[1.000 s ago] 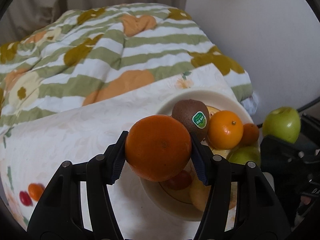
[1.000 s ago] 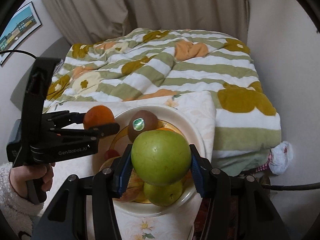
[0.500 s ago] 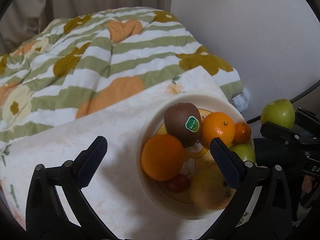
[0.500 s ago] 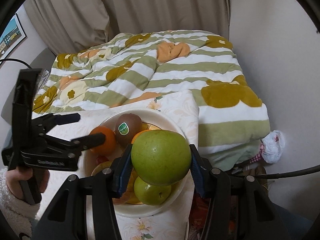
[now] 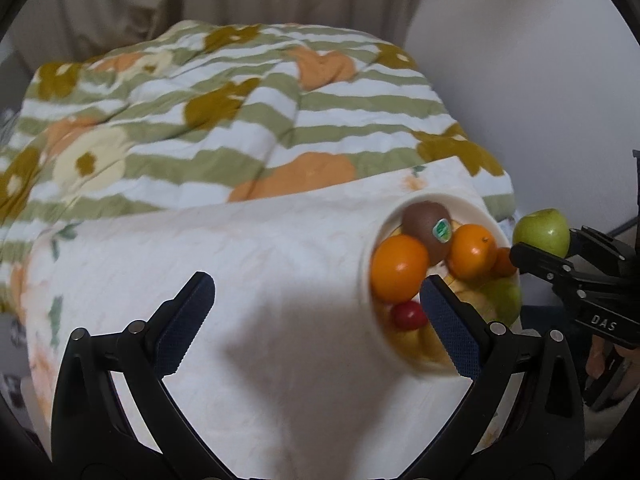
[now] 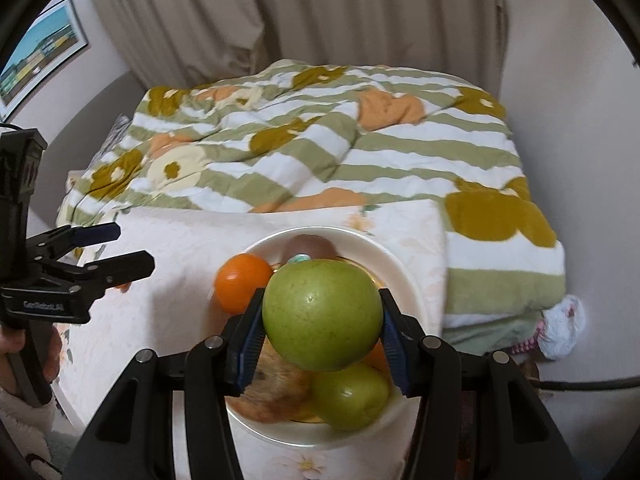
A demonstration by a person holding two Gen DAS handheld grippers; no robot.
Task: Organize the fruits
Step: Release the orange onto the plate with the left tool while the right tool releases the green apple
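A cream bowl (image 5: 370, 248) (image 6: 404, 268) on the white floral tablecloth holds a large orange (image 5: 399, 269) (image 6: 242, 282), a kiwi with a green sticker (image 5: 426, 226), a second orange (image 5: 471, 251), a small tangerine (image 5: 503, 262), a red cherry tomato (image 5: 408, 316), a green apple (image 6: 350, 398) and a brownish fruit (image 6: 276, 394). My left gripper (image 5: 316, 320) is open and empty, left of the bowl; it also shows in the right wrist view (image 6: 120, 246). My right gripper (image 6: 320, 334) is shut on a green apple (image 6: 322, 314) (image 5: 542, 232) above the bowl's near side.
A green, white and orange striped quilt (image 6: 320, 148) covers the bed behind the table. Curtains hang at the back and a white wall stands on the right. A crumpled cloth (image 6: 562, 330) lies low at the right.
My left gripper opened and left the large orange in the bowl, then drew back to the left. My right gripper still holds the green apple over the bowl.
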